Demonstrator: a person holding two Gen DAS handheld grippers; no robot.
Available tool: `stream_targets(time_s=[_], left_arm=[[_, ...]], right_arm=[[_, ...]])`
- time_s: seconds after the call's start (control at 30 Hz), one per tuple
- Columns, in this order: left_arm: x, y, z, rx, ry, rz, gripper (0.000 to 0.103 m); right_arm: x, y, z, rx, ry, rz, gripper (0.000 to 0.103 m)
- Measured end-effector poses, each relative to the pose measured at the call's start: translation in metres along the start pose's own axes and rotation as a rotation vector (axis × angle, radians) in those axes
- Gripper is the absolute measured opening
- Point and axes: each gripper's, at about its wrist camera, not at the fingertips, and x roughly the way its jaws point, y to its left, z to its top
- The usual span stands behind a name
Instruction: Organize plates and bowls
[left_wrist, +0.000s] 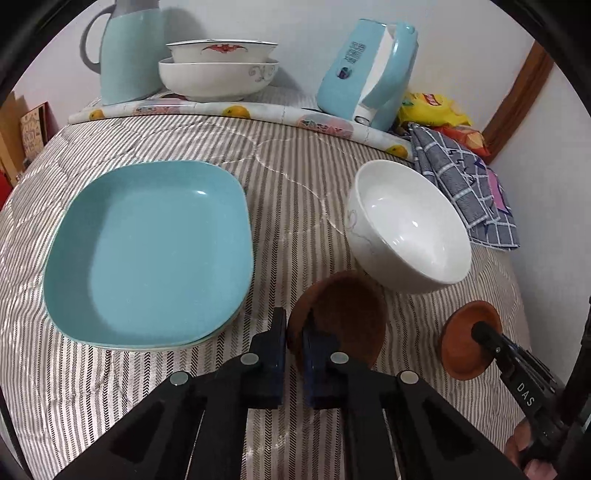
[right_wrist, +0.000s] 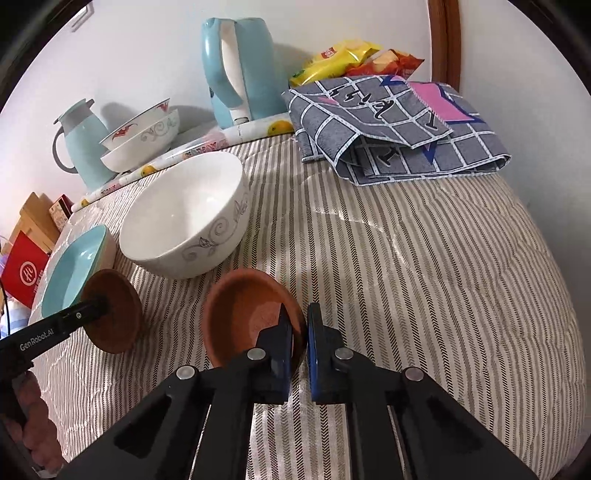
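Observation:
My left gripper (left_wrist: 294, 325) is shut on the rim of a small brown clay dish (left_wrist: 343, 314) and holds it tilted above the striped cloth. My right gripper (right_wrist: 300, 325) is shut on the rim of a second brown clay dish (right_wrist: 243, 314), also tilted. Each view shows the other dish: the right one at the lower right of the left wrist view (left_wrist: 461, 343), the left one at the left of the right wrist view (right_wrist: 118, 314). A white bowl (left_wrist: 410, 229) stands behind both dishes. Stacked teal plates (left_wrist: 155, 251) lie to the left.
At the back stand two stacked white bowls (left_wrist: 218, 70), a teal jug (left_wrist: 129, 48) and a teal kettle (left_wrist: 365, 70) on a fruit-print mat. A folded grey checked cloth (right_wrist: 399, 129) and snack bags (right_wrist: 343, 59) lie at the back right. The striped surface (right_wrist: 424, 277) curves down at its edges.

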Motion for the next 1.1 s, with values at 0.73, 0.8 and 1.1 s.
stream_targets(time_s=[0.73, 0.8, 1.1], left_arm=[[-0.061, -0.005, 0.014, 0.026, -0.096, -0.052, 0.008], [-0.066, -0.005, 0.016, 0.031, -0.106, -0.055, 0.008], [-0.077, 0.0, 0.028, 0.024, -0.135, -0.052, 0.008]], right_arm=[[-0.063, 0.021, 0.013, 0.003, -0.095, 0.01, 0.008], [-0.068, 0.025, 0.018, 0.0, -0.107, 0.009, 0.008], [-0.076, 0.039, 0.035, -0.014, -0.131, 0.014, 0.008]])
